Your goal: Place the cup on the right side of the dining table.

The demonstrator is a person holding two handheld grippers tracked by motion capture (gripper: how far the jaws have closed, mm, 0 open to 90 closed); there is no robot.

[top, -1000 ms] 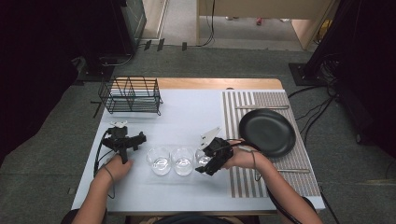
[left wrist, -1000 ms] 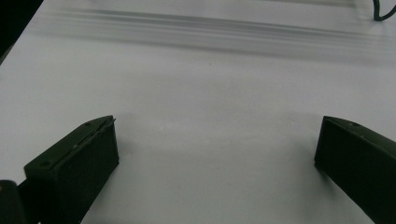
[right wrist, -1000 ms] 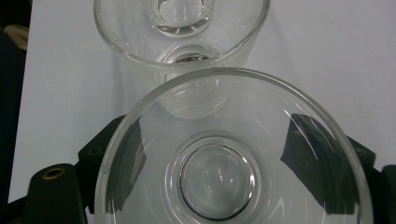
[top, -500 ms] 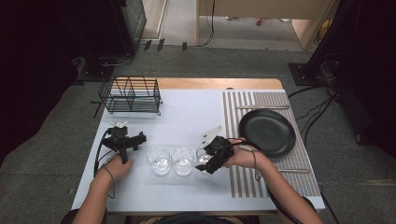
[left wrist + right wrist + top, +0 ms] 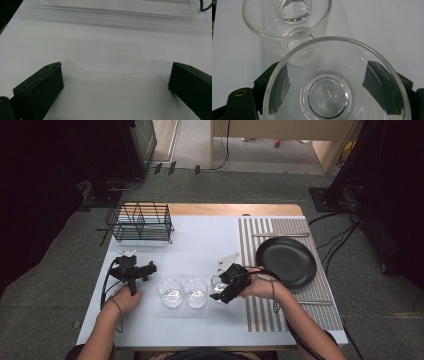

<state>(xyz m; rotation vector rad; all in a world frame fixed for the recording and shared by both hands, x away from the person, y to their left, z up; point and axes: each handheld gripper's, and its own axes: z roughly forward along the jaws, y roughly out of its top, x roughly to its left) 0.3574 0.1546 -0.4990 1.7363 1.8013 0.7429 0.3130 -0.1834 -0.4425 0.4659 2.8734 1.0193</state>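
Nothing has moved since before. The right gripper (image 5: 220, 287) has its jaws around the rightmost glass (image 5: 337, 82); the left gripper (image 5: 131, 270) stays wide open.

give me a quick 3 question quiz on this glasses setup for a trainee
1. True or false: the left gripper has its jaws closed on a glass.
2. Multiple choice: what sits between the jaws of the right gripper? A) the black plate B) a clear glass C) a fork
3. Fill in: the wire rack stands at the table's far ____ side in the high view.

Key:
1. False. Its jaws stand wide apart over the bare white table.
2. B. The rightmost glass of the row of three sits between the jaws; whether they press it is unclear. The black plate lies apart on the striped mat.
3. left
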